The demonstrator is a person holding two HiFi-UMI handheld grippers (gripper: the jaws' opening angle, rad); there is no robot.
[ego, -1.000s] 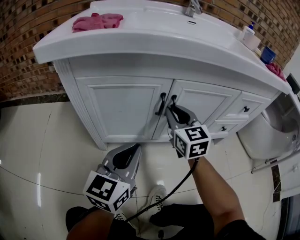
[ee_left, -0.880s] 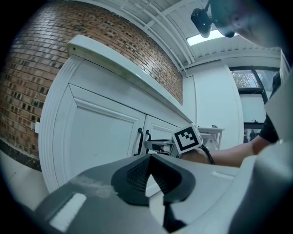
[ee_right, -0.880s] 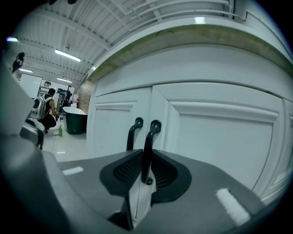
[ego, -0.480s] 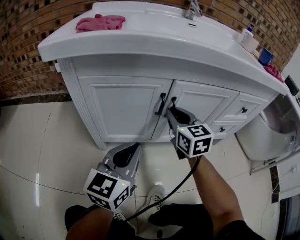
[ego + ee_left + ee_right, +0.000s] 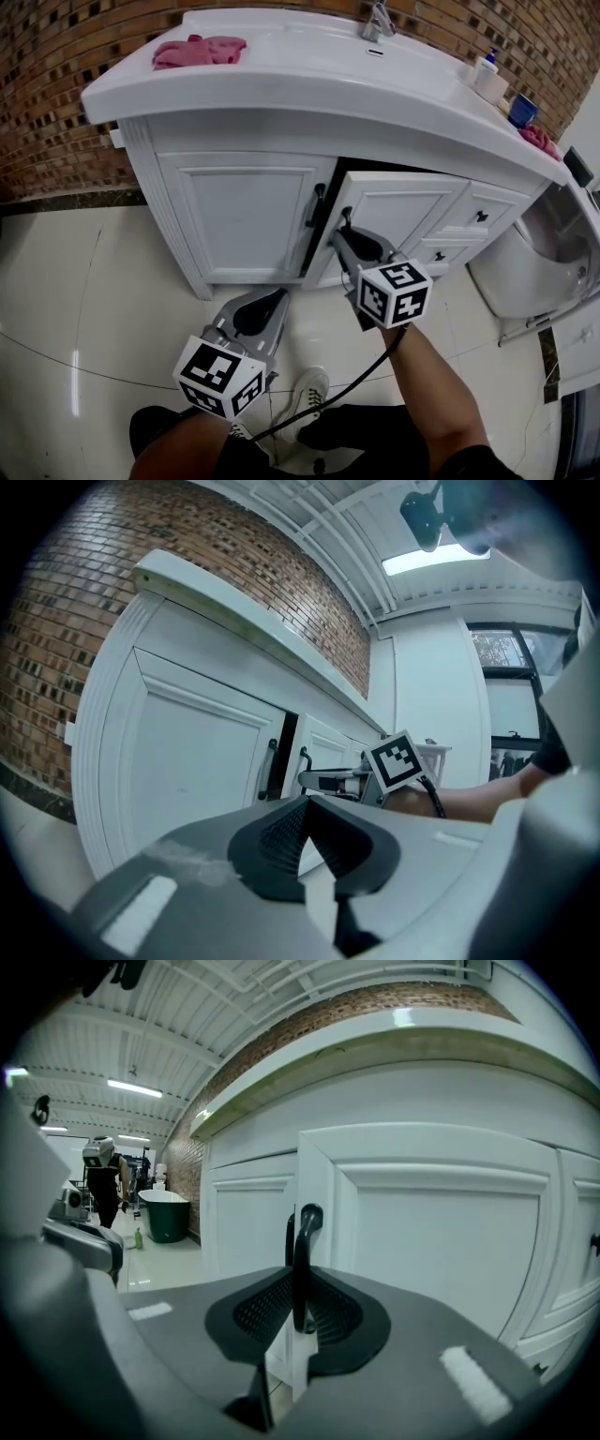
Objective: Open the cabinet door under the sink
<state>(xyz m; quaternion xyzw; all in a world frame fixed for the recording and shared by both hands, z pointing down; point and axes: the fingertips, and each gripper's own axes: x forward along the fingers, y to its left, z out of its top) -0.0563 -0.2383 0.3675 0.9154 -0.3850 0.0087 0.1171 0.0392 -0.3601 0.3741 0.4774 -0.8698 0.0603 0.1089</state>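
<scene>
Pulling the cabinet door [image 5: 403,211], cracked open right under the sink [image 5: 328,94], with right hand-held gripper [image 5: 347,239] clamped on its black handle [image 5: 300,1241]. Probably better to swing round the hinge than yank straight, leaving left hand-held gripper [image 5: 267,302] closed, empty, low below the sink.

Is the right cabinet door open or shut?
Slightly open: a dark gap shows between the right door and the left door, and the right tongs grip its handle.

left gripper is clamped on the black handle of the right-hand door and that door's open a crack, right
No: the right gripper is clamped on the black handle, as the right gripper view shows. The right-hand door is open a crack.
</scene>
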